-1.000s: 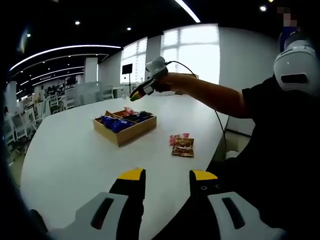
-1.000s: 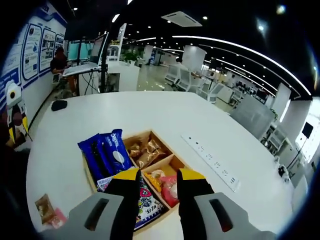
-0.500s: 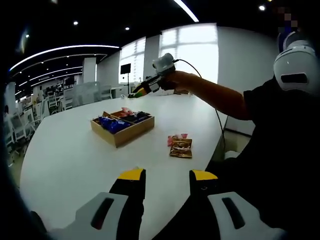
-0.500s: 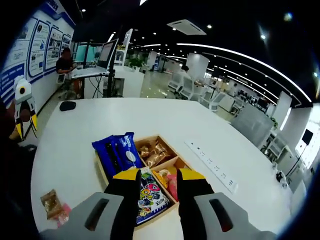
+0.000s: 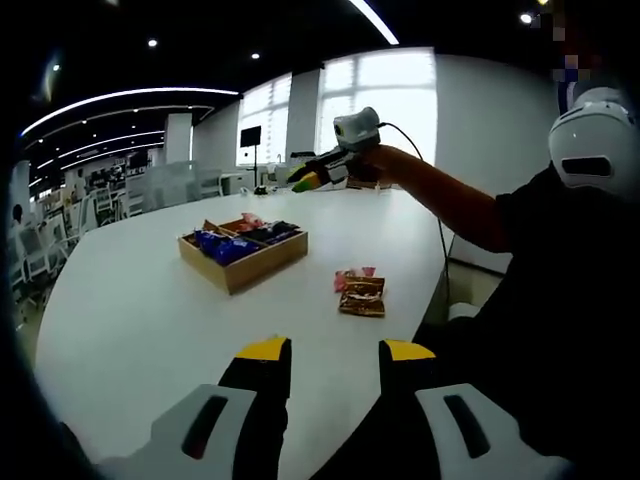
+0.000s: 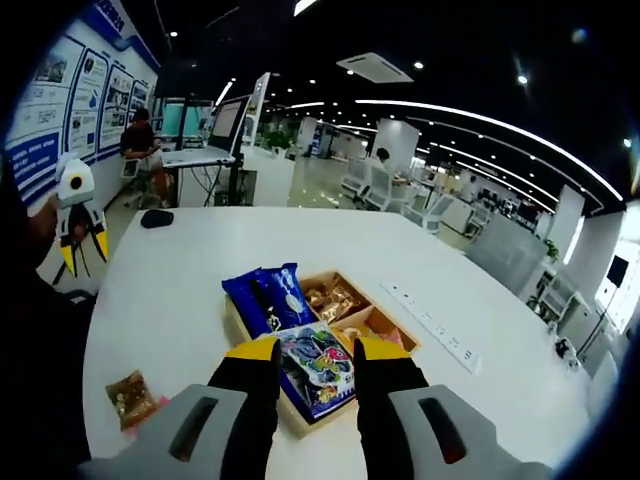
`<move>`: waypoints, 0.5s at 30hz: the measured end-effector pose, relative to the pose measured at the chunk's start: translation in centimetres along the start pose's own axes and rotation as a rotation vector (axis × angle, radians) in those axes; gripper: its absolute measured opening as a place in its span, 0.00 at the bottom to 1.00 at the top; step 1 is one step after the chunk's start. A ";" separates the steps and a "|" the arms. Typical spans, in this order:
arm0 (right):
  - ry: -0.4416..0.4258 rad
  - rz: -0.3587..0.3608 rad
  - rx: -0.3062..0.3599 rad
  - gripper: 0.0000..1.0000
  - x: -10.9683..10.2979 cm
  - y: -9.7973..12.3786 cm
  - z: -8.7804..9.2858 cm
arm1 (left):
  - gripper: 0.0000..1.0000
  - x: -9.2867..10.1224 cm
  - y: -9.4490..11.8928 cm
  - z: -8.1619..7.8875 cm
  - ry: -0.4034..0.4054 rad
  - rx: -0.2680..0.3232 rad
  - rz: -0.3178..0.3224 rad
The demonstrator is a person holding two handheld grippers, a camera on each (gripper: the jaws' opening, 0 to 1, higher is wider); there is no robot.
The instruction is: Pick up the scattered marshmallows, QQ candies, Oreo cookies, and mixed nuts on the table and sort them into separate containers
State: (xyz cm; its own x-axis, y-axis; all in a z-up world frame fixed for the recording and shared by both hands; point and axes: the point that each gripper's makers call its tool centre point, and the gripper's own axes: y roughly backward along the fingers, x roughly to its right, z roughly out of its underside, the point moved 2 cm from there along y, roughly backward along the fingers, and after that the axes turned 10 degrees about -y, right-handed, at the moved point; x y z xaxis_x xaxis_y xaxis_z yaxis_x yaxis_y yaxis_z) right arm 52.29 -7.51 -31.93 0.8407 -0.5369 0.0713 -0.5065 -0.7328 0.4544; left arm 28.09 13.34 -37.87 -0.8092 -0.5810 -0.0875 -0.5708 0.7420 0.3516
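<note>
Right gripper [image 6: 312, 352] has pulled up and back from the wooden tray [image 6: 262, 341] over the last second: a second ago its tips sat low over the compartments, now the tray lies further ahead and the table edge with the loose packets has come into view. Jaws spread, nothing between them. From the left gripper view the same right gripper [image 5: 304, 183] hangs high, above and past the tray [image 5: 258, 269]. Judgement: a drop-off looks finished and this hand is free for the next pick.

Left gripper [image 5: 332, 350] hasn't budged, low over the near table edge, jaws apart and empty.

Tray contents, ahead of the right tips: blue Oreo packs [image 6: 266, 297] in the far-left compartment, colourful QQ candy bag [image 6: 318, 364] just beyond and between the tips, brown nut packets [image 6: 336, 298] far right, pink-orange packets [image 6: 378, 335] just beyond the right tip; type unclear.

Left to sort: a brown nut packet [image 5: 365, 297] with a pink packet [image 5: 353, 274] touching it, lying ahead of the left tips, between them and the tray. Same brown packet [image 6: 131, 396] sits well left of the right tips.

Around: white table [image 5: 150, 300], a power strip [image 6: 436, 327] right of the tray, a mouse [image 6: 157, 217] at the far end, seated person [image 6: 141, 137] at a desk beyond. Nothing blocks the remaining packets.
</note>
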 end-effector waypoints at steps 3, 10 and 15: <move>0.012 0.012 0.003 0.25 -0.2 0.9 0.2 | 0.40 0.1 -0.2 -0.1 -0.001 0.001 0.007; 0.021 0.024 0.017 0.25 -0.9 2.7 0.8 | 0.40 0.5 -0.7 -0.1 -0.002 -0.001 0.021; 0.020 0.027 0.025 0.25 -1.6 3.5 1.3 | 0.40 0.5 -0.9 -0.2 -0.002 -0.002 0.023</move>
State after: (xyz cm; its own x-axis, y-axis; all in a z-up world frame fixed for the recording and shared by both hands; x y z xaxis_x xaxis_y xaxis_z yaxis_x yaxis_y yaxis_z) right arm 48.98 -9.74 -31.60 0.8301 -0.5484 0.1011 -0.5336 -0.7283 0.4300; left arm 28.26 12.33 -38.05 -0.8224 -0.5631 -0.0807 -0.5515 0.7544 0.3559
